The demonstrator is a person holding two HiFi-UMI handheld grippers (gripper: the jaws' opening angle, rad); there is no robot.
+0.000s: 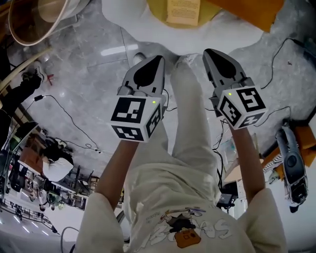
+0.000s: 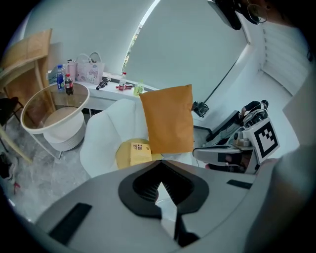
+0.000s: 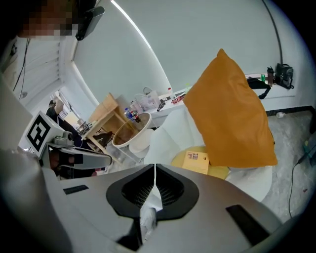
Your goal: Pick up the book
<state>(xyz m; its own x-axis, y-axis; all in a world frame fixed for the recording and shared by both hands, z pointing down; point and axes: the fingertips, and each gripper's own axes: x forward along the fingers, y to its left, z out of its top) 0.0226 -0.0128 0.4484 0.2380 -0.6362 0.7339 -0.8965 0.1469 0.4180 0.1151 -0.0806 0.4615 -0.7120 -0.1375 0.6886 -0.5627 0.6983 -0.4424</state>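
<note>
Grey floor (image 1: 98, 74) lies open before white chair (image 1: 148, 29); book (image 1: 183, 11) rests on seat.

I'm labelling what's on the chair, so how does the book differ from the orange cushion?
The book is small, pale yellow and has print on its cover; the orange cushion is far larger and plain. The book lies flat on the yellow seat pad, while the orange cushion stands upright, leaning against the back of the white chair. Both are roughly rectangular and rest on that same chair.
</note>
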